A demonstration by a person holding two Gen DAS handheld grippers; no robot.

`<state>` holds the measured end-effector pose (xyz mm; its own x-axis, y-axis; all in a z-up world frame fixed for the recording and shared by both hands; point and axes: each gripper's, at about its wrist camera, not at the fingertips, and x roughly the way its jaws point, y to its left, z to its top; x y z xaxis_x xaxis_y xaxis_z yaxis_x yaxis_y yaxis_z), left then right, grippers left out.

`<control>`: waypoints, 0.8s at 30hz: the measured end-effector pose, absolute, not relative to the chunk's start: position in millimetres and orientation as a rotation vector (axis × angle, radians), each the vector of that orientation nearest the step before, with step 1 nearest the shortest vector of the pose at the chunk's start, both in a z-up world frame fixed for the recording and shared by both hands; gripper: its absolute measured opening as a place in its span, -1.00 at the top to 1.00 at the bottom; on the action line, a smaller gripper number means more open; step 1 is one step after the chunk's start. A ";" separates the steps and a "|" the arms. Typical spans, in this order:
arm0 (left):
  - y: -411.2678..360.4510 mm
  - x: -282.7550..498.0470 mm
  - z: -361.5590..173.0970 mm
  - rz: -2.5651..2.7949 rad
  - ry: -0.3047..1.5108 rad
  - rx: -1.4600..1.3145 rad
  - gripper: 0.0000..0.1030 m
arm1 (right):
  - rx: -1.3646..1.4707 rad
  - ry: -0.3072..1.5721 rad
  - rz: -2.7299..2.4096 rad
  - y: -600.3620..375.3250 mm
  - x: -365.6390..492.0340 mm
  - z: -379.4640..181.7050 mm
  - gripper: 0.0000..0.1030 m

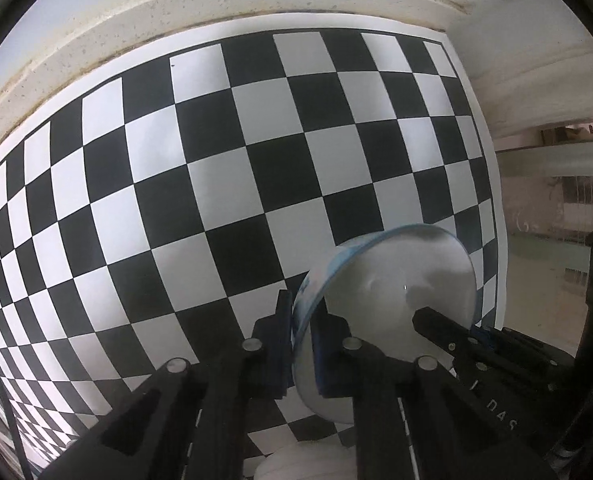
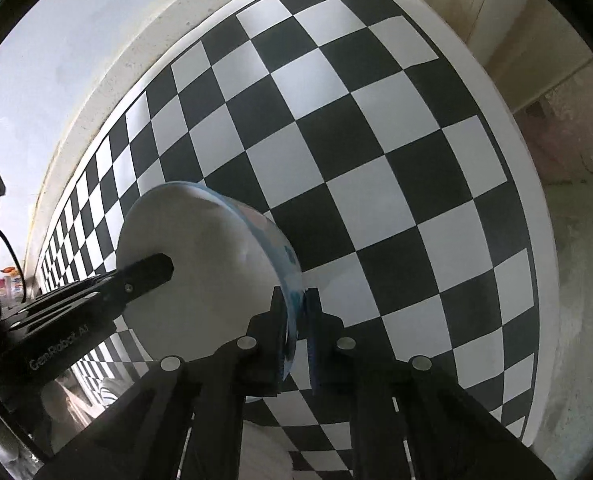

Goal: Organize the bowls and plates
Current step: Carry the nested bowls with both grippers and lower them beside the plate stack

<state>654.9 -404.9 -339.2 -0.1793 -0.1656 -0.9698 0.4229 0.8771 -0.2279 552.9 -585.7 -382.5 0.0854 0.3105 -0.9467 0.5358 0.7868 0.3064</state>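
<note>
- The left gripper (image 1: 302, 344) was clenched on the rim of a white bowl (image 1: 396, 296) with a blue band around its outside; one blue pad (image 1: 323, 356) lay inside the wall and the other outside it, so the wall was pinched between them
- The right gripper (image 2: 298, 340) was likewise closed on the same bowl (image 2: 192, 264), its fingers straddling the rim on the opposite side, with the blue-banded outer wall running between them
- Each wrist view showed the other tool reaching in: in the left view a black finger (image 1: 436, 322) lay across the bowl's white inner face, and in the right view the left gripper's finger (image 2: 148, 270) did the same
- The bowl was held up on edge between the two tools, tilted so its opening faced sideways, apart from the surface below rather than resting on it
- Beneath and behind it lay a black-and-white checkerboard sheet (image 1: 216, 168) on a pale table (image 1: 224, 4)
- Low in the left view some white rounded crockery (image 1: 296, 464) showed below the fingers; whether it was a plate or another bowl could not be told
- The step in hand looked like carrying this bowl toward its place, probably a stack
- The next move would call for levelling the bowl, bringing it over the destination, lowering it with both grips matched so it does not twist, then letting go of both sides together
</note>
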 end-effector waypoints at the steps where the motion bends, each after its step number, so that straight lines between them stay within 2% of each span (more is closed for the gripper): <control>1: -404.9 648.3 -335.7 -0.529 1.668 0.208 0.87 | 0.712 1.514 -0.191 -585.0 551.6 -381.8 0.82; 10: -395.9 632.0 -297.5 -0.549 1.597 0.229 0.86 | 0.709 1.485 -0.173 -573.9 540.4 -355.6 0.82; 24: -357.4 596.7 -214.8 -0.593 1.468 0.191 0.86 | 0.648 1.381 -0.125 -542.7 502.8 -273.5 0.82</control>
